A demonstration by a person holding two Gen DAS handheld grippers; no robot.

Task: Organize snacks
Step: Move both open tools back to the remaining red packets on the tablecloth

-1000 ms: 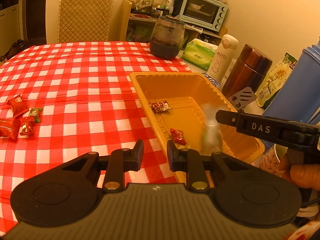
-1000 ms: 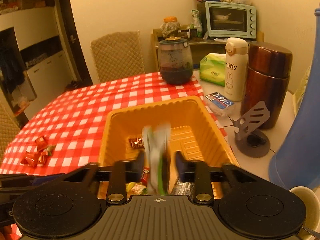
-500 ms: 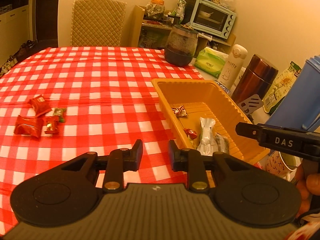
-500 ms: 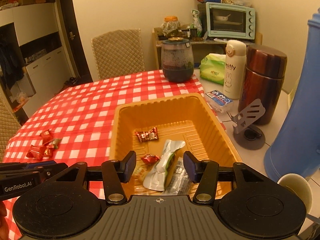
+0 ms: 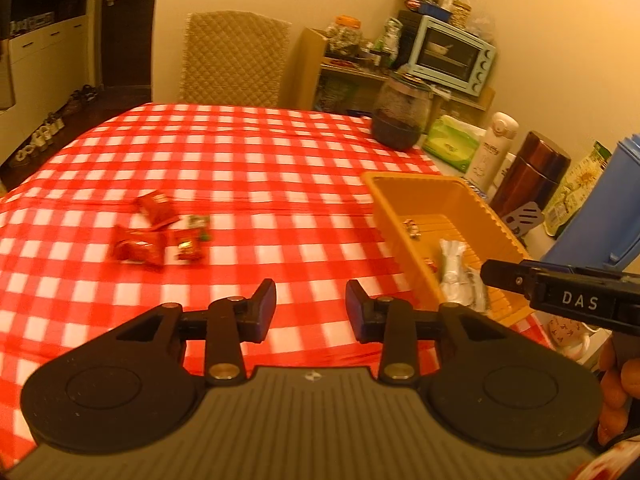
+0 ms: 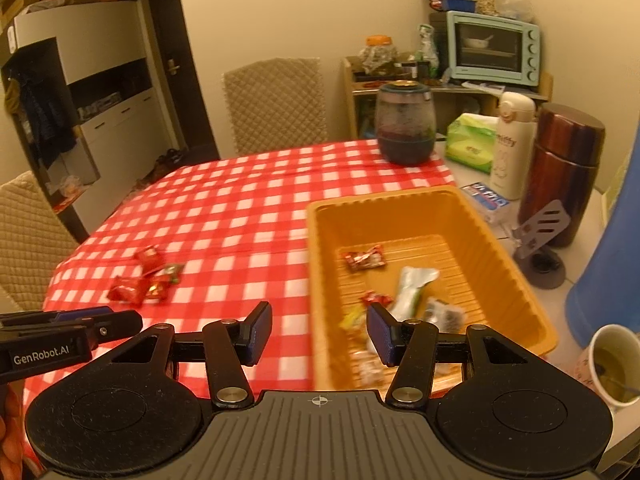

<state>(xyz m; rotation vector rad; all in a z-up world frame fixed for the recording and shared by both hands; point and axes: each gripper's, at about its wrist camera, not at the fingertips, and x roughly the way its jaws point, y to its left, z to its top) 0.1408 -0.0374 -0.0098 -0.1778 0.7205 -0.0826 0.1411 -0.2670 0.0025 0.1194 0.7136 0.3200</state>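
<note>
An orange tray (image 6: 500, 236) stands at the right of the checked table and holds several snacks, among them a silver-green packet (image 6: 412, 290) and a red candy (image 6: 362, 257). It also shows in the left wrist view (image 5: 412, 184). A small cluster of red snack packets (image 5: 138, 246) lies on the cloth to the left, also seen in the right wrist view (image 6: 128, 290). My left gripper (image 5: 311, 300) is open and empty above the cloth. My right gripper (image 6: 318, 328) is open and empty over the tray's near left rim.
A dark glass jar (image 6: 404, 128), a green tissue pack (image 6: 470, 142), a white bottle (image 6: 512, 144), a brown flask (image 6: 560, 172) and a blue jug (image 6: 612, 272) crowd the table's right side. A cup (image 6: 610, 364) stands at the near right. Chairs stand behind the table.
My right gripper let go of the silver-green packet, which now lies in the tray, and opened wide. Both grippers have swung left, toward the red packets. My left gripper has opened wider.
</note>
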